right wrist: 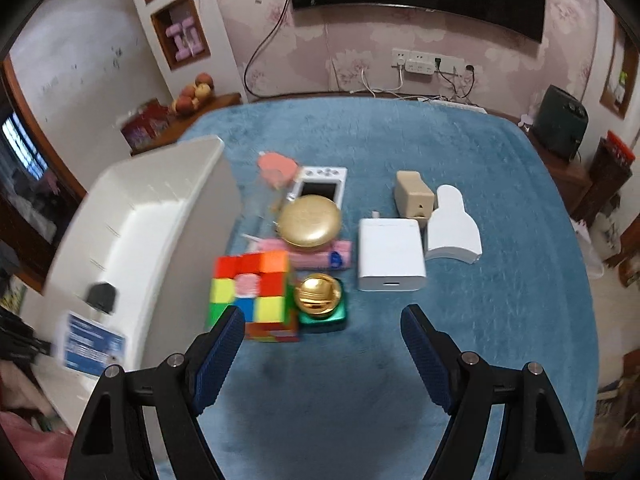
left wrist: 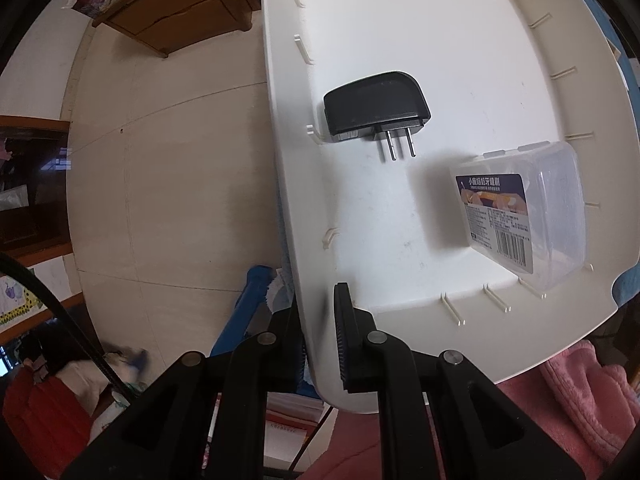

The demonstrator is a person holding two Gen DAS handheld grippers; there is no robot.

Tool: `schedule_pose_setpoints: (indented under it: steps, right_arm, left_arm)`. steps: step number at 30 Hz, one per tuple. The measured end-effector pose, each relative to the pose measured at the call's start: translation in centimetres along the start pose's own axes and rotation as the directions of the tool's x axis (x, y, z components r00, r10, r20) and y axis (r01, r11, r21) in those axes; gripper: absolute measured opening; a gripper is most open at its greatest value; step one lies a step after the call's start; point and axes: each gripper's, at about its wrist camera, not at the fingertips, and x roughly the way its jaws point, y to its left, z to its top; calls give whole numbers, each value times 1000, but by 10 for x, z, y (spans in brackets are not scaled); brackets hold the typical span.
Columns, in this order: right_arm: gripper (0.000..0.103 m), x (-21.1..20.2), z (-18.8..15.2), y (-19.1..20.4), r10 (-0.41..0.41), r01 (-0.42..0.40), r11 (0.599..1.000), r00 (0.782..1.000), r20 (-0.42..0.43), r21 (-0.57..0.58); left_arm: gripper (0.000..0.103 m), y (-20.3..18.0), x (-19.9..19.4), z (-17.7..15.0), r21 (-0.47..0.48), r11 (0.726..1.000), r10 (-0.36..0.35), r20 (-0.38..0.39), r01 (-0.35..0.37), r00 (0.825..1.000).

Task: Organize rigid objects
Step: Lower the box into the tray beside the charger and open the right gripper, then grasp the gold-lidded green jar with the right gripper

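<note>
My left gripper (left wrist: pixel 320 340) is shut on the near rim of a white plastic bin (left wrist: pixel 288 168), which is tilted up off the blue table. Inside it lie a black plug adapter (left wrist: pixel 376 108) and a clear box with a blue label (left wrist: pixel 520 216). The bin also shows in the right wrist view (right wrist: pixel 160 216), at the left. My right gripper (right wrist: pixel 322 332) is open and empty above the blue cloth, just short of a Rubik's cube (right wrist: pixel 252 292) and a gold-topped green jar (right wrist: pixel 320 300). Beyond lie a gold compact (right wrist: pixel 310 220), a white charger (right wrist: pixel 390 254) and a white handheld console (right wrist: pixel 320 186).
A beige block (right wrist: pixel 414 194) and a white bottle-shaped piece (right wrist: pixel 452 224) lie at the right of the group. A pink item (right wrist: pixel 276 168) and a pink packet (right wrist: pixel 320 256) lie by the compact. The tiled floor (left wrist: pixel 168 184) and wooden furniture (left wrist: pixel 180 4) show left of the bin.
</note>
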Motion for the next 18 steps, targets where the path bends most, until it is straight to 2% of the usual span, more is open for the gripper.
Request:
schedule_pose_setpoints:
  steps: [4, 6, 11, 18]
  right_arm:
    - [81, 23, -2, -2, -29, 27, 997, 999, -35, -79]
    - [81, 28, -2, -4, -7, 4, 996, 999, -31, -94]
    - [81, 52, -3, 2, -24, 7, 983, 996, -90, -183]
    - [81, 71, -1, 11, 28, -54, 973, 993, -115, -225]
  left_arm:
    - [12, 0, 1, 3, 2, 1000, 2, -9, -2, 1000]
    - [13, -1, 1, 4, 10, 1000, 2, -15, -2, 1000]
    - [13, -6, 2, 8, 48, 999, 14, -34, -13, 999]
    - [13, -8, 3, 8, 48, 999, 23, -41, -21, 999]
